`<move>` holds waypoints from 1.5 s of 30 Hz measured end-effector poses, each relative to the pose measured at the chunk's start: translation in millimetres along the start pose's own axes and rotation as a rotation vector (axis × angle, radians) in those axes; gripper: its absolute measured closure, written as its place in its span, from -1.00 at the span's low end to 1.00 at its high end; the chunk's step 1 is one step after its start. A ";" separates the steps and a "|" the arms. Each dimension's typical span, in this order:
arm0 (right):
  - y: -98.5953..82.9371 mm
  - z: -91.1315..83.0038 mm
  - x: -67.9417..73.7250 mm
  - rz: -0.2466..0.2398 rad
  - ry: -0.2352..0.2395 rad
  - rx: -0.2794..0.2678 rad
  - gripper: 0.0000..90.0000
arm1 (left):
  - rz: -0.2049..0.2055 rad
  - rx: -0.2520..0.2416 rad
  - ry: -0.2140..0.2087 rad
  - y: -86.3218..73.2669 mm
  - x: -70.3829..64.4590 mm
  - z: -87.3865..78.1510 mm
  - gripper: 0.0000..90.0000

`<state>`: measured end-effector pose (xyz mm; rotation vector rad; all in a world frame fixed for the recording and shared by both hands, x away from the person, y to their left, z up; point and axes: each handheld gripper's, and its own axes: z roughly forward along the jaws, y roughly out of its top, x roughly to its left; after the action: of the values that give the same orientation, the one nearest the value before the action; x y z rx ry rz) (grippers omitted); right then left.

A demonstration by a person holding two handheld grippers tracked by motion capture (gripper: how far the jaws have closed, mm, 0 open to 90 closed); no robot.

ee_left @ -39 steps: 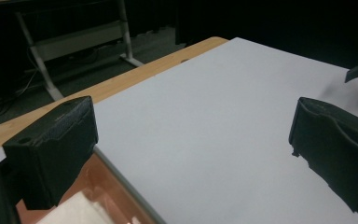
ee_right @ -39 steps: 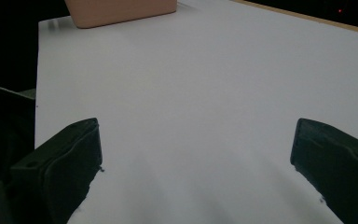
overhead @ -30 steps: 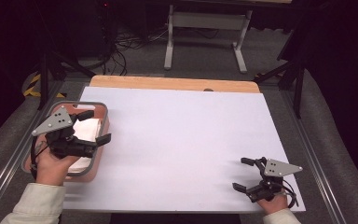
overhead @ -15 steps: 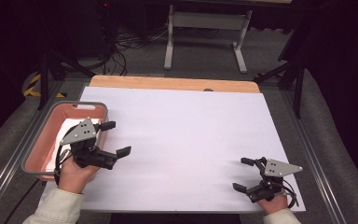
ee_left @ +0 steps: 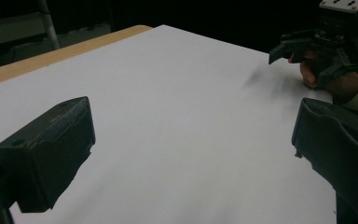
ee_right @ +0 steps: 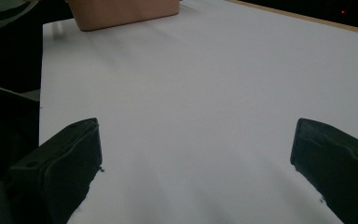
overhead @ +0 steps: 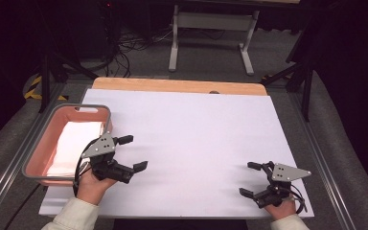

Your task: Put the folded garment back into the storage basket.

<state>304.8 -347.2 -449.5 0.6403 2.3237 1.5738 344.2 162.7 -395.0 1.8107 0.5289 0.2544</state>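
The left tongs (overhead: 133, 153) are held spread wide and empty over the white desk (overhead: 196, 139), just right of a pink bin (overhead: 38, 153). In the bin, white folded sheets (overhead: 74, 146), possibly paper or cloth, are seen. The right tongs (overhead: 250, 179) are parted and empty, well apart from the left ones, with bare desk between. The bin's near wall is partly hidden by the left hand (overhead: 93, 179).

Matt white table sheet (overhead: 196, 143), bare wood strip (overhead: 172, 85), smooth pink plastic bin (overhead: 43, 146), matt black fingers (ee_left: 46, 154)
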 end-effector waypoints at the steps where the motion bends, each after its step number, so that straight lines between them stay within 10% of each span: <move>1: 0.0 0.0 0.0 0.000 0.000 0.000 -0.95 | 0.003 -0.002 -0.005 -1.5 -0.2 1.1 -1.00; 16: -0.1 0.0 0.1 0.000 0.002 0.001 -0.95 | -0.017 0.007 -0.041 -31.2 -2.7 17.1 -0.99; 45: -0.5 0.5 0.3 -0.002 0.004 0.005 -0.95 | 0.043 0.095 0.020 -66.4 -3.4 30.6 -0.97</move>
<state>304.6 -346.8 -450.2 0.6365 2.3313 1.5702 339.5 150.0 -466.9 1.9154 0.5242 0.2812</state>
